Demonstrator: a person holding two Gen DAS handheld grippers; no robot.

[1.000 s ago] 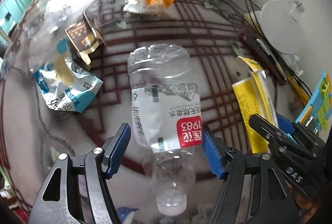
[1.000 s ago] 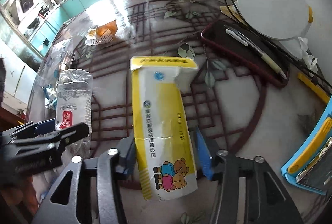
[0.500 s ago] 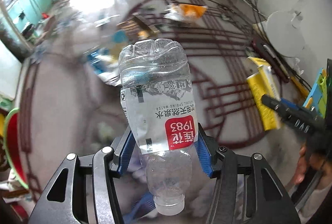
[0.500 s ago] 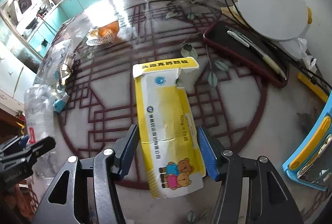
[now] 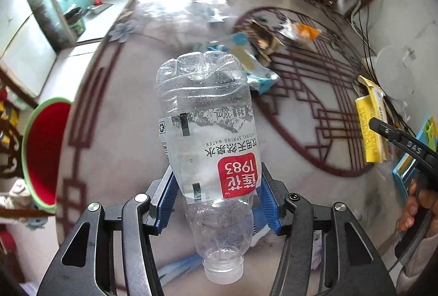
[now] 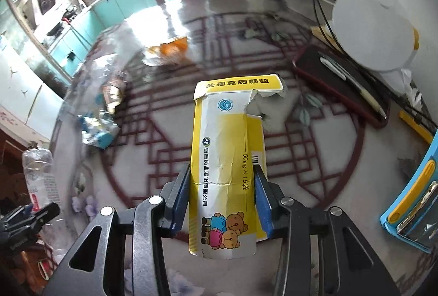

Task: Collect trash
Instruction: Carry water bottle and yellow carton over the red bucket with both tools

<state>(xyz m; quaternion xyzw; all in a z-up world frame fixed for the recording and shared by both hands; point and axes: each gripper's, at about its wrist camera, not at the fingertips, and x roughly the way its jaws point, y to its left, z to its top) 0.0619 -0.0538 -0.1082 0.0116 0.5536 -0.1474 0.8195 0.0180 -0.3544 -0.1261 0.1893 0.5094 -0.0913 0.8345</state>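
Where left view reaches: red bin.

Clear bottle held cap-down; torn yellow carton (flap open) held.

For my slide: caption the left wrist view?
Left hand-held gripper holding a clear bottle above the table.

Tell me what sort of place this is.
Most likely a home dining area beside a kitchen: a patterned table strewn with wrappers, teal kitchen cabinets behind, and a red bin alongside.
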